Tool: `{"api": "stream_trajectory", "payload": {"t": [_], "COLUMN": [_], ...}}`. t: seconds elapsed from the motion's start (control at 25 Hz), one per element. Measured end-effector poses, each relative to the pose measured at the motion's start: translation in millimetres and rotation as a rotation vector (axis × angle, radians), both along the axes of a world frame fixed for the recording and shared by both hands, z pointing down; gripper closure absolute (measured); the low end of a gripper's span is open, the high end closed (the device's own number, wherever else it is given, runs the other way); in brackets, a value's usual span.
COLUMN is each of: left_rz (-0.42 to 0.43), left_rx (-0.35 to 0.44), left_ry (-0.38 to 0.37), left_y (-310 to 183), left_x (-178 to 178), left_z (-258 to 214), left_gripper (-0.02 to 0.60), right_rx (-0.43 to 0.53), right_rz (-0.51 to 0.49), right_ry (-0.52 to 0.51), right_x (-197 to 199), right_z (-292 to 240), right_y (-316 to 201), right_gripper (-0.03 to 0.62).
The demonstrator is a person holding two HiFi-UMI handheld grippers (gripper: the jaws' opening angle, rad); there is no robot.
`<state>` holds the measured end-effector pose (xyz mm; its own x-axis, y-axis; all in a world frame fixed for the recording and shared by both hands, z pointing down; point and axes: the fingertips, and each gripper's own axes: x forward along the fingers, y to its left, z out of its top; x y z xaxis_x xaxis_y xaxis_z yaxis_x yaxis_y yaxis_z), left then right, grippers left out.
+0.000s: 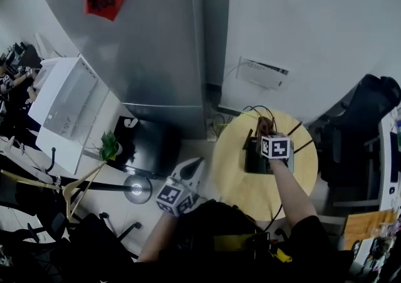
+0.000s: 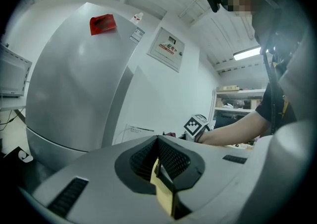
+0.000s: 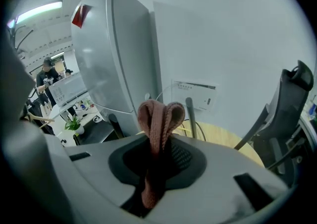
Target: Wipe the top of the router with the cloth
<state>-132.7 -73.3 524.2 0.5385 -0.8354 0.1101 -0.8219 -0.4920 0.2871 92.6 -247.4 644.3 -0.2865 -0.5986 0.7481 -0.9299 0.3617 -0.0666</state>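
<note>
A black router (image 1: 255, 159) with thin antennas lies on the round wooden table (image 1: 235, 178). My right gripper (image 1: 266, 134) hovers over the router's far end, shut on a brownish-pink knitted cloth (image 1: 264, 126). In the right gripper view the folded cloth (image 3: 158, 116) sticks up from between the shut jaws of the right gripper (image 3: 158, 163), with an antenna (image 3: 190, 116) and the table (image 3: 225, 138) behind it. My left gripper (image 1: 191, 172) is held off the table's left edge. In the left gripper view the left gripper (image 2: 161, 168) has its jaws together with nothing in them.
A grey refrigerator (image 1: 144, 44) and a white wall with a socket box (image 1: 263, 75) stand behind the table. A black chair (image 1: 363, 125) is at the right. A low black cabinet (image 1: 150, 144), a small plant (image 1: 109, 147) and a white machine (image 1: 62, 109) lie to the left.
</note>
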Motion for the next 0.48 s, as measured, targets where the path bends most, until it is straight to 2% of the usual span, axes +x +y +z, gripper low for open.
{"api": "stream_trajectory", "payload": {"t": [0.48], "left_rz": [0.044], "left_rx": [0.013], "left_ry": [0.002], "left_y": [3], "left_x": [16], "left_z": [-5], "left_gripper": [0.581], "right_rx": [0.194], "right_rz": [-0.032], "right_ry": [-0.081], "right_x": [-6], "right_z": [-55], "right_y": [0], "right_gripper": [0.531]}}
